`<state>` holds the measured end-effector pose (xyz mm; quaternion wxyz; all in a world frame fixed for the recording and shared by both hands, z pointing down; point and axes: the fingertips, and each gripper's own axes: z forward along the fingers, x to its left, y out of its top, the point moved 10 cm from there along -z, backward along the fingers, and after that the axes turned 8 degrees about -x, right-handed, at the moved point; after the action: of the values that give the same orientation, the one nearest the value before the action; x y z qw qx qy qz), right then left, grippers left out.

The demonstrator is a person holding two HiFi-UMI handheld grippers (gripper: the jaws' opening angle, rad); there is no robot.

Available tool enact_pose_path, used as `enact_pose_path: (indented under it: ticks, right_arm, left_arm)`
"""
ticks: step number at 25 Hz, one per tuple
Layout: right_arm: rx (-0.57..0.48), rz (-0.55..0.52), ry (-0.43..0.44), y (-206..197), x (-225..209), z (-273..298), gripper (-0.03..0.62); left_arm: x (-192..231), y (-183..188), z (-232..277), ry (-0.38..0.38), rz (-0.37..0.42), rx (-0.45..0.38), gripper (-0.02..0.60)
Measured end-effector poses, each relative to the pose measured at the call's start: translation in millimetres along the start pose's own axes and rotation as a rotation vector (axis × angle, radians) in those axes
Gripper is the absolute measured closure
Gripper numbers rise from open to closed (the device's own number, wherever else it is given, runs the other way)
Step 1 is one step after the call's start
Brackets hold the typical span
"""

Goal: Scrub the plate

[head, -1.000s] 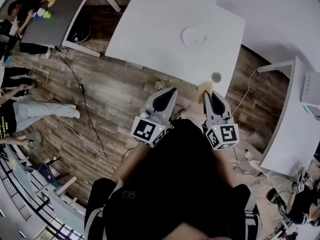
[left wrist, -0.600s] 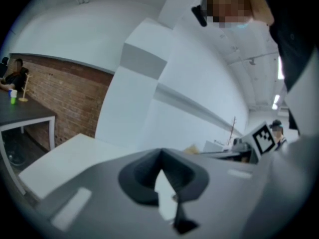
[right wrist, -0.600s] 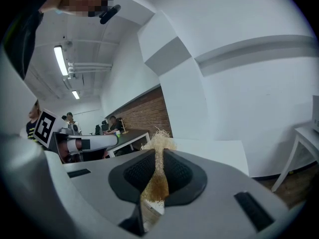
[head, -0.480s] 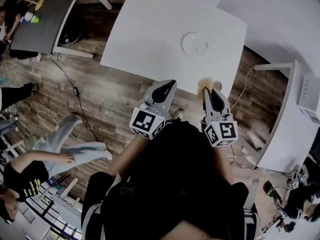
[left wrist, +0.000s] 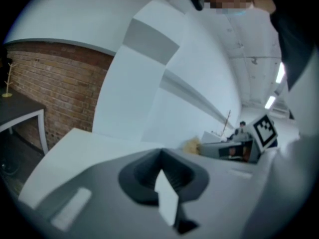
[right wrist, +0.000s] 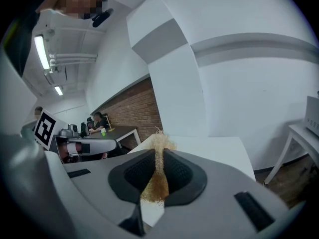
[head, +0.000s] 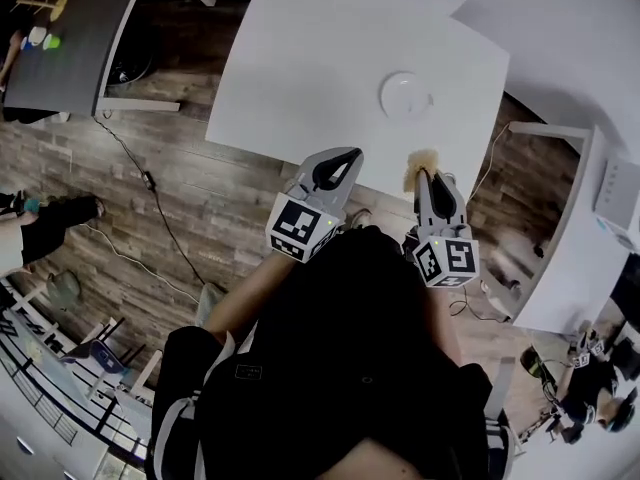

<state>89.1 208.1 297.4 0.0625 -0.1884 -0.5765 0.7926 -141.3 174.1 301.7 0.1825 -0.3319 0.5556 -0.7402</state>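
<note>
A round white plate (head: 405, 95) lies on the white table (head: 300, 68), toward its right side. My left gripper (head: 340, 158) hangs over the table's near edge, its jaws shut with nothing between them (left wrist: 160, 156). My right gripper (head: 427, 175) is shut on a tan fibrous scrubber (head: 421, 164), whose tuft sticks out past the jaw tips (right wrist: 158, 146). Both grippers stand short of the plate, level with each other. In the right gripper view the table top (right wrist: 219, 151) spreads ahead and the plate is hidden.
A dark table (head: 60, 48) stands at the upper left, and a second white table (head: 575, 268) with a white device (head: 620, 193) at the right. A cable (head: 150, 183) runs over the wooden floor. A person's legs (head: 50, 223) show at the left edge.
Both grippers have moved forward to the table's near edge, the scrubber still held. The table and plate sit closer in the head view. The people at the left have slid out of view.
</note>
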Motion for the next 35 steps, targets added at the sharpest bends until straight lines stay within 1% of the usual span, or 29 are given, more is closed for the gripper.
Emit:
enact_pose_path:
  ticks: [4, 9, 13, 18, 21, 24, 27, 31, 35]
  right_arm:
    - [0.001, 0.004, -0.046, 3, 10, 17, 0.548]
    - [-0.002, -0.003, -0.069, 7, 24, 34, 0.548]
    - [0.016, -0.013, -0.078, 9, 14, 40, 0.548]
    - [0.041, -0.025, -0.076, 7, -8, 53, 0.548]
    - [0.063, -0.021, -0.063, 1, -26, 67, 0.548]
    - [0.088, -0.011, -0.055, -6, -49, 82, 0.548]
    - [0.095, -0.005, -0.051, -9, -66, 94, 0.548]
    - [0.111, -0.014, -0.045, -12, -83, 103, 0.548]
    - [0.147, -0.023, -0.037, -28, -108, 121, 0.548]
  left_arm:
    - [26, 0, 8, -0.048, -0.006, 0.032, 0.578]
    - [55, 3, 15, -0.077, 0.004, 0.067, 0.578]
    - [62, -3, 30, -0.087, -0.033, 0.101, 0.578]
    - [68, -12, 57, -0.086, -0.047, 0.138, 0.578]
    - [74, -23, 77, -0.068, -0.095, 0.152, 0.578]
    - [77, -38, 101, -0.048, -0.157, 0.192, 0.577]
    - [81, -52, 118, -0.039, -0.198, 0.230, 0.575]
    - [88, -72, 136, -0.017, -0.251, 0.279, 0.529]
    - [99, -101, 163, 0.025, -0.322, 0.343, 0.515]
